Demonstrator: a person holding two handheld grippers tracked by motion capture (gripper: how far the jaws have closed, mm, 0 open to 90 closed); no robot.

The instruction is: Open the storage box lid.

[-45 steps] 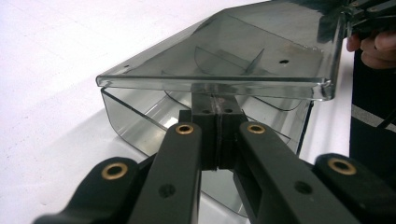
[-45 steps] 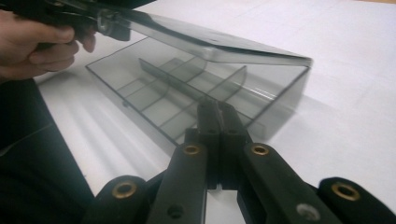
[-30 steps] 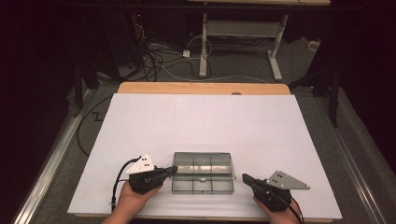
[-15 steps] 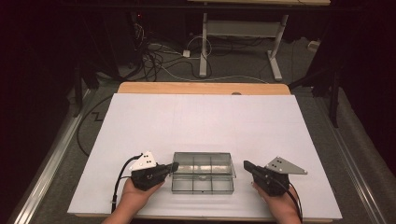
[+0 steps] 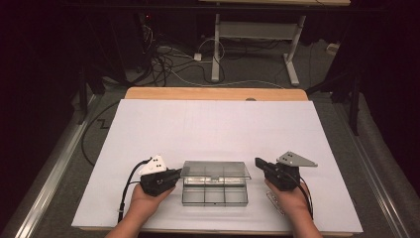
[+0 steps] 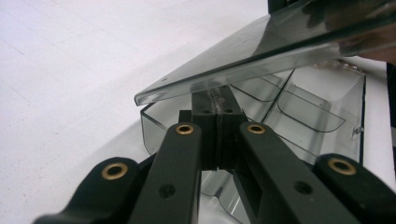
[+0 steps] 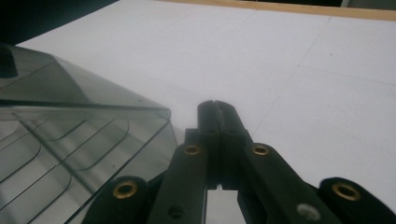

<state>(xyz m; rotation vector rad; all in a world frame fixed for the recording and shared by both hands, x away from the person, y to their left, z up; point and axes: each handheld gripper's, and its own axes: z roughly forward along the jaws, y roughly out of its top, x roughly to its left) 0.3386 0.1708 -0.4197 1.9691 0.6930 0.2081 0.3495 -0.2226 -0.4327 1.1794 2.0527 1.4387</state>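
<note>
A clear plastic compartment box (image 5: 214, 189) sits near the front edge of the white table (image 5: 218, 124), its lid (image 5: 215, 170) raised partway. At its 9 o'clock the left gripper (image 5: 174, 175) has its jaws pressed together, tips under the lid's edge (empty, nothing pinched). At 3 o'clock the right gripper (image 5: 258, 163), jaws likewise pressed together and empty, hangs just beside the box.

A compartment box (image 5: 214, 191) sits low in the frame's centre on the table (image 5: 218, 124), left gripper (image 5: 171, 177) touching its left side, right gripper (image 5: 258, 164) just right.
</note>
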